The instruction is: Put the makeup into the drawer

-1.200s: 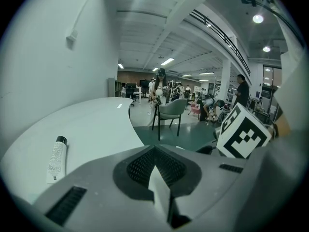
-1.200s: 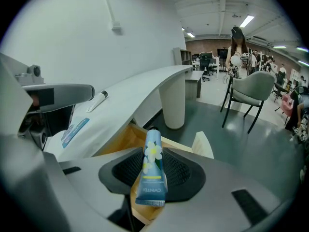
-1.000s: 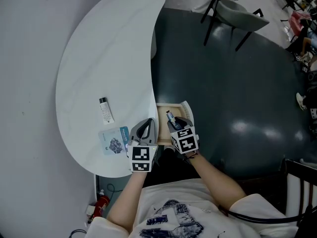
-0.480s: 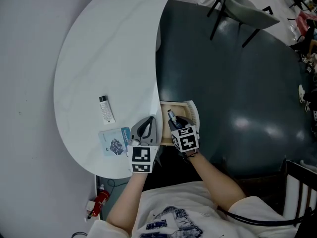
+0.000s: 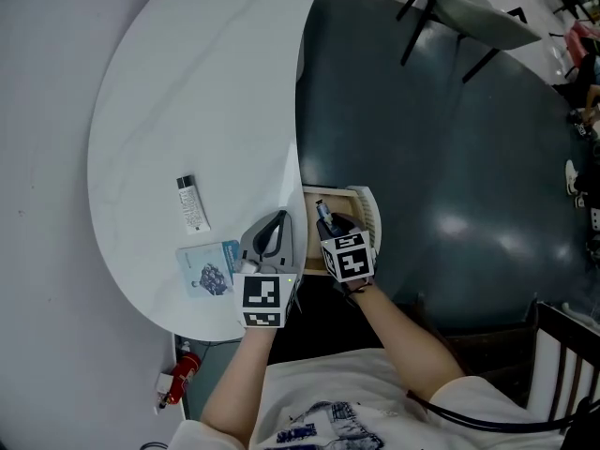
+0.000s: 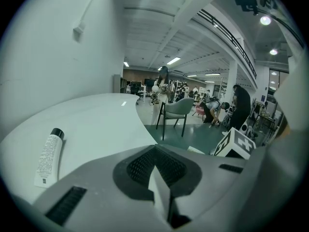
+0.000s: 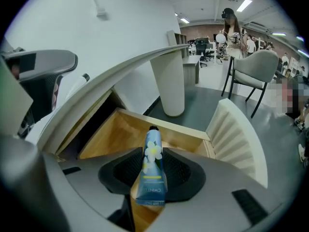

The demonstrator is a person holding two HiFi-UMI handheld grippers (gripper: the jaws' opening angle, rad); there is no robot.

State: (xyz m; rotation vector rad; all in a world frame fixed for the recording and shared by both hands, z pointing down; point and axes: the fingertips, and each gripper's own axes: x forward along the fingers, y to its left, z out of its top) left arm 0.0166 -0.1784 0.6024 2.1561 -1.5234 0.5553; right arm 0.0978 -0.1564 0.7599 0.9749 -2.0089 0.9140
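My right gripper (image 7: 152, 170) is shut on a blue tube with a white flower (image 7: 153, 166), its black cap pointing down into the open wooden drawer (image 7: 113, 134). In the head view that gripper (image 5: 330, 221) hangs over the drawer (image 5: 341, 195) at the table's edge, with the blue tube (image 5: 324, 217) between its jaws. My left gripper (image 5: 272, 239) rests shut and empty over the white table (image 5: 206, 92). A white tube with a black cap (image 5: 190, 202) lies on the table, and the same white tube (image 6: 48, 157) shows at the left of the left gripper view.
A blue sachet (image 5: 208, 267) lies on the table left of my left gripper. The drawer's ribbed white front (image 7: 239, 134) stands at the right. A grey chair (image 5: 469, 3) stands on the dark floor beyond. A round white table leg (image 7: 171, 81) rises behind the drawer.
My right gripper has sunk with the blue tube toward the drawer. The left gripper has hardly shifted.
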